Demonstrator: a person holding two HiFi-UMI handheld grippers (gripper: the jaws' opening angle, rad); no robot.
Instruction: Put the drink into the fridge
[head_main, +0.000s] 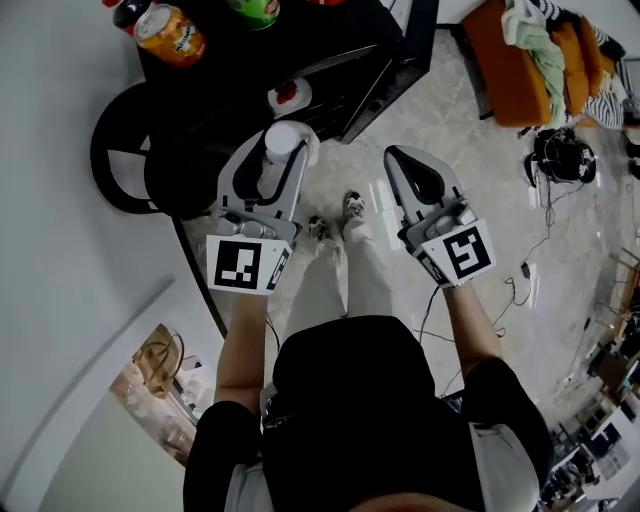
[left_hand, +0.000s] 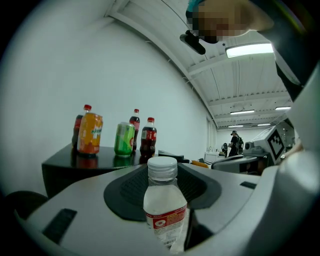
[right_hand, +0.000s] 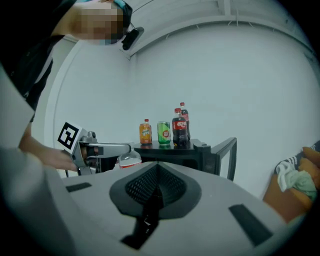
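Two grippers are hovering in front of a black cabinet (right_hand: 200, 155). The left gripper (head_main: 278, 150) is clamping one clear water bottle (left_hand: 162, 200) between its pads; the bottle is standing upright with its white cap on and a red label round its middle, and its base is being cut off by the bottom edge of the left gripper view. The right gripper (head_main: 400, 160) is holding nothing, its jaws pressed together. The bottle is hanging just near of the cabinet front, over the pale floor. On the cabinet's top five drinks are standing: one orange bottle (left_hand: 90, 132), one green can (left_hand: 124, 140), two cola bottles (left_hand: 148, 137) side by side to the right, and a third dark bottle (left_hand: 78, 127) mostly hiding behind the orange one. An open door frame (right_hand: 227, 150) is jutting out at the cabinet's right; what is sitting inside cannot be made out. Far right, one orange sofa (head_main: 520, 70) is carrying a heap of clothes.
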